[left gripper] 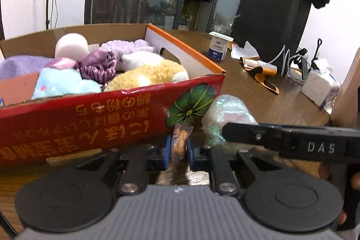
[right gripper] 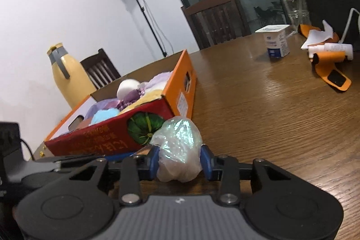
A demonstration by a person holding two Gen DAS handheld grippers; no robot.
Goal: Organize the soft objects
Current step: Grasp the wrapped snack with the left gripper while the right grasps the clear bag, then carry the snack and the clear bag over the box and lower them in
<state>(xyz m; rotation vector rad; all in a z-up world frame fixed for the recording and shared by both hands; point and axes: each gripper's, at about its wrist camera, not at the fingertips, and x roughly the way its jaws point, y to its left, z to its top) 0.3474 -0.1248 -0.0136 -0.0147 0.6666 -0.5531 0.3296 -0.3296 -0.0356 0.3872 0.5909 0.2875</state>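
A red and orange cardboard box (left gripper: 94, 118) (right gripper: 180, 87) on the wooden table holds several soft toys: a yellow plush (left gripper: 146, 77), a blue plush (left gripper: 65, 84), a purple satin scrunchie (left gripper: 99, 66) and a white ball (left gripper: 70, 45). My left gripper (left gripper: 178, 147) is shut on a small orange-brown packet (left gripper: 179, 143) just in front of the box. My right gripper (right gripper: 180, 163) is shut on an iridescent crinkly bundle (right gripper: 177, 145), beside the box's near corner; the bundle also shows in the left wrist view (left gripper: 227, 114).
A white yogurt cup (right gripper: 276, 41), a glass (right gripper: 295, 11), an orange strap with a tube (right gripper: 330, 64) and cables lie on the far right of the table (right gripper: 258, 105). A tissue pack (left gripper: 319, 84) sits at right. A yellow jug (right gripper: 67, 78) and chairs stand behind.
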